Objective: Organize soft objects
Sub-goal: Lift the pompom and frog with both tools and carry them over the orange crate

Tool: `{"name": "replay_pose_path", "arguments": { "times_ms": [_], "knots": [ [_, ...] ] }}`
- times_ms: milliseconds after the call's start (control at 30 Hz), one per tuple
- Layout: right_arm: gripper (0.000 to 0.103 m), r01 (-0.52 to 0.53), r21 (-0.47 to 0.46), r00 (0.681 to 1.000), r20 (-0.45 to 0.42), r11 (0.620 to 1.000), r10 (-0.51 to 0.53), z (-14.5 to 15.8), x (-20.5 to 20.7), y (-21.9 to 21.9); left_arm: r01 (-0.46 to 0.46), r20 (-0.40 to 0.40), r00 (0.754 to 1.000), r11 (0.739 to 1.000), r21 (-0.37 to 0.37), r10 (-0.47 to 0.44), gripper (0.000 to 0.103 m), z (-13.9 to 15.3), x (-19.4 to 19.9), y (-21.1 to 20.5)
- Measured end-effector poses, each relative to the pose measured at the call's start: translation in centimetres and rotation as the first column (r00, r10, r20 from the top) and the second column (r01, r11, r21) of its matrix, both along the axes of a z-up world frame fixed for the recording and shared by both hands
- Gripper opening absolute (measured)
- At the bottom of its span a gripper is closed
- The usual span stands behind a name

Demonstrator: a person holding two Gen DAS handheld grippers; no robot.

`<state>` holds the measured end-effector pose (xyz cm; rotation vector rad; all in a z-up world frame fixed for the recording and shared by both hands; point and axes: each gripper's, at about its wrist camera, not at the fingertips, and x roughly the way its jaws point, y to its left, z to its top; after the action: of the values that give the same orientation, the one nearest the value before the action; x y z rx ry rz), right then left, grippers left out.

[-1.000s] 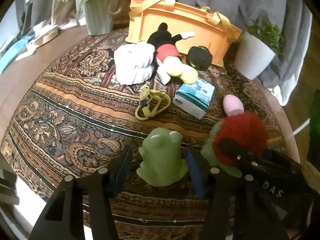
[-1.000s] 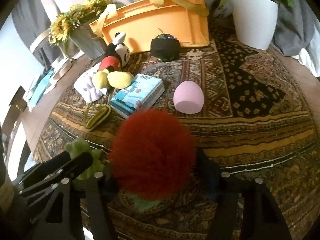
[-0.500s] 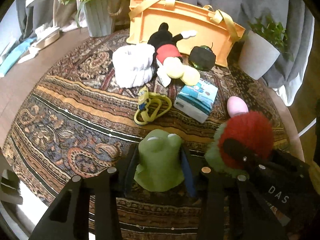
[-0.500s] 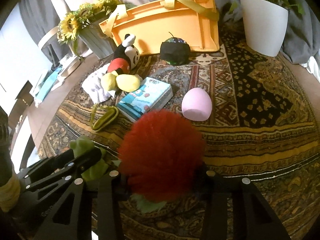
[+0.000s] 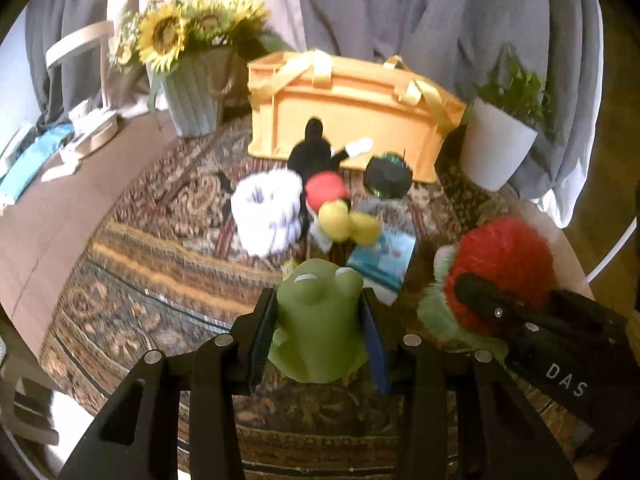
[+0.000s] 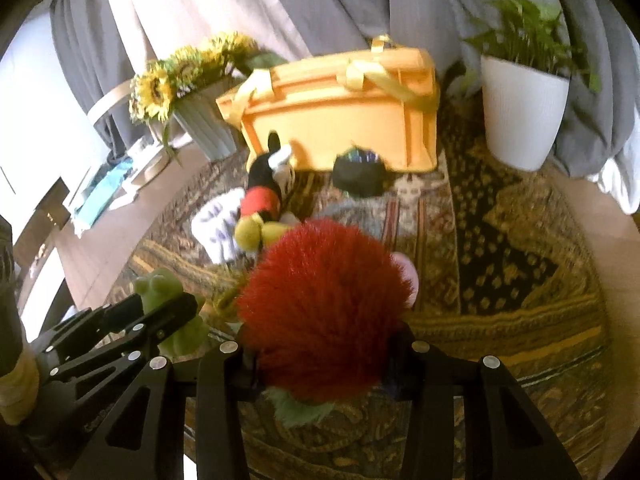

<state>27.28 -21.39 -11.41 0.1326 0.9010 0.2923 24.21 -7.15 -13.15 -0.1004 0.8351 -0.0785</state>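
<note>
With my left gripper [image 5: 318, 320] clenched on the green frog [image 5: 318, 320] and my right gripper [image 6: 326, 344] clamped around the red fuzzy toy [image 6: 326, 300], both well short of the orange basket [image 5: 352, 116], I judged steady squeezing and clearing its rim mattered most.

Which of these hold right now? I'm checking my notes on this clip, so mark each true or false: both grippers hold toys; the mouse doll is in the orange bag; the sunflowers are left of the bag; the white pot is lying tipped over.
1. The left gripper is shut on the green frog; the right gripper on the red fuzzy toy. True.
2. The mouse doll is in the orange bag. False: it lies on the rug in front.
3. The sunflowers stand left of the bag. True.
4. The white pot is tipped over. False: it is upright.
</note>
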Motion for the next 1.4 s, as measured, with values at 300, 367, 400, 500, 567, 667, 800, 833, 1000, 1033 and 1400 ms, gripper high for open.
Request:
{"name": "replay_pose_path", "arguments": {
  "times_ms": [300,367,400,500,567,667,800,833,1000,1033,1400],
  "knots": [
    [0.043,0.04,0.003,0.996,0.082,0.999,-0.04,3.5,1.1,1.3,0.034,0.105,0.994,0.999,0.014,-0.035,0.041,4.1,1.8,1.3],
    [0.044,0.05,0.003,0.994,0.101,0.999,-0.05,4.3,1.5,1.7,0.042,0.127,0.991,0.999,0.016,-0.044,0.041,4.9,2.3,1.6],
    [0.044,0.055,0.003,0.992,0.109,0.998,-0.055,4.6,1.6,1.9,0.049,0.139,0.989,0.999,0.016,-0.051,0.041,5.4,2.7,1.8],
    [0.044,0.074,0.001,0.988,0.137,0.997,-0.073,5.6,2.2,2.5,0.067,0.173,0.983,0.998,0.013,-0.068,0.041,6.5,3.5,2.3],
    [0.044,0.087,0.003,0.984,0.154,0.996,-0.087,6.3,2.6,2.9,0.081,0.195,0.978,0.997,0.008,-0.081,0.041,7.3,4.2,2.8],
    [0.044,0.108,0.002,0.976,0.188,0.994,-0.107,7.4,3.2,3.5,0.097,0.227,0.969,0.995,0.012,-0.097,0.041,8.4,5.0,3.4],
    [0.044,0.139,0.007,0.964,0.228,0.99,-0.137,8.8,4.2,4.4,0.119,0.261,0.958,0.993,0.02,-0.12,0.041,9.6,6.2,4.2],
    [0.044,0.144,0.01,0.962,0.235,0.99,-0.142,9.1,4.4,4.5,0.124,0.27,0.954,0.992,0.024,-0.126,0.041,9.9,6.5,4.4],
    [0.044,0.174,0.007,0.946,0.277,0.985,-0.169,10.4,5.3,5.3,0.153,0.308,0.938,0.987,0.047,-0.16,0.041,11.2,7.9,5.1],
    [0.044,0.18,0.005,0.942,0.286,0.984,-0.174,10.6,5.5,5.5,0.158,0.315,0.935,0.986,0.047,-0.165,0.041,11.5,8.2,5.2],
    [0.044,0.212,-0.009,0.921,0.335,0.977,-0.197,12.8,8.9,6.1,0.19,0.37,0.909,0.981,0.04,-0.192,0.041,13.7,11.7,5.3]
  ]
}}
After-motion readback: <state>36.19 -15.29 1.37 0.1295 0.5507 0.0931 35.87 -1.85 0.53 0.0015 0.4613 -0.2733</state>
